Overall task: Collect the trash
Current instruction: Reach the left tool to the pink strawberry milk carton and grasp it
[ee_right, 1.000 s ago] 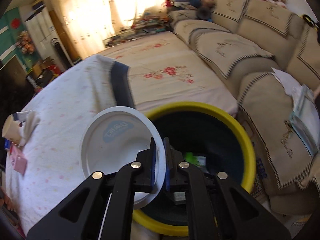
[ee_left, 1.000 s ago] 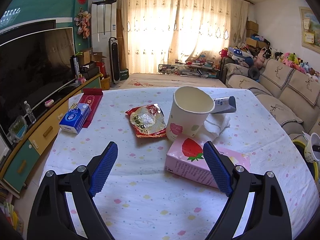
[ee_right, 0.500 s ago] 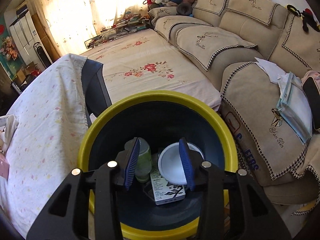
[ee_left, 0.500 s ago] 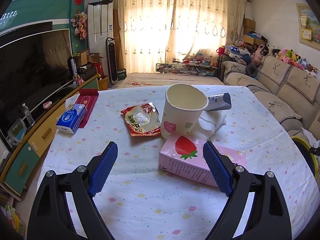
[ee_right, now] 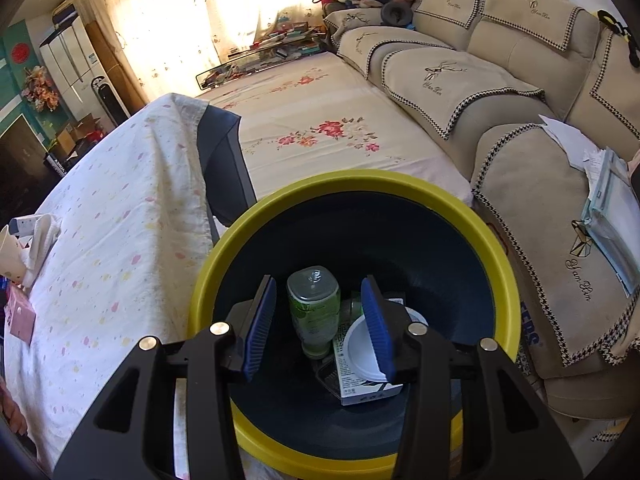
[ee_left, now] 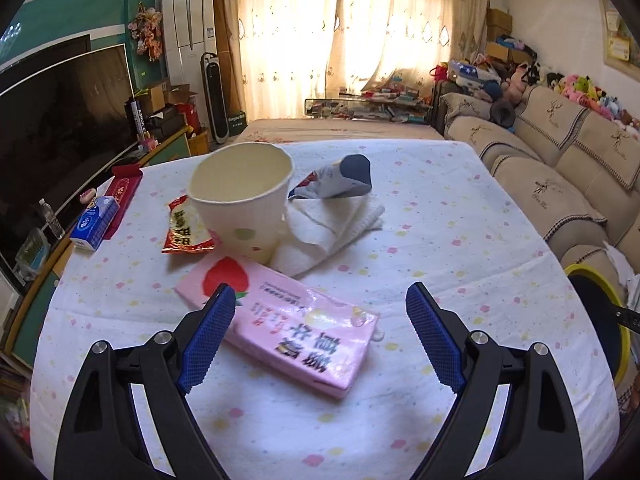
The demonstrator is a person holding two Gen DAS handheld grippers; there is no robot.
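Note:
In the left wrist view my left gripper stands open low over the table, with the pink strawberry carton lying flat partly between its fingers and untouched. Behind the carton are an upright paper cup, a red snack wrapper, crumpled white tissue and a blue-and-white packet. In the right wrist view my right gripper hangs open over the yellow-rimmed bin with nothing between its pads. In the bin lie a green bottle, a white lid and a small box.
A blue tissue pack and a red box sit at the table's left edge. The bin stands off the table's right side, beside the beige sofa. A TV cabinet runs along the left wall.
My right gripper opened and let go of the white lid, which now lies in the bin. My left gripper moved forward over the table, closer to the pink carton.

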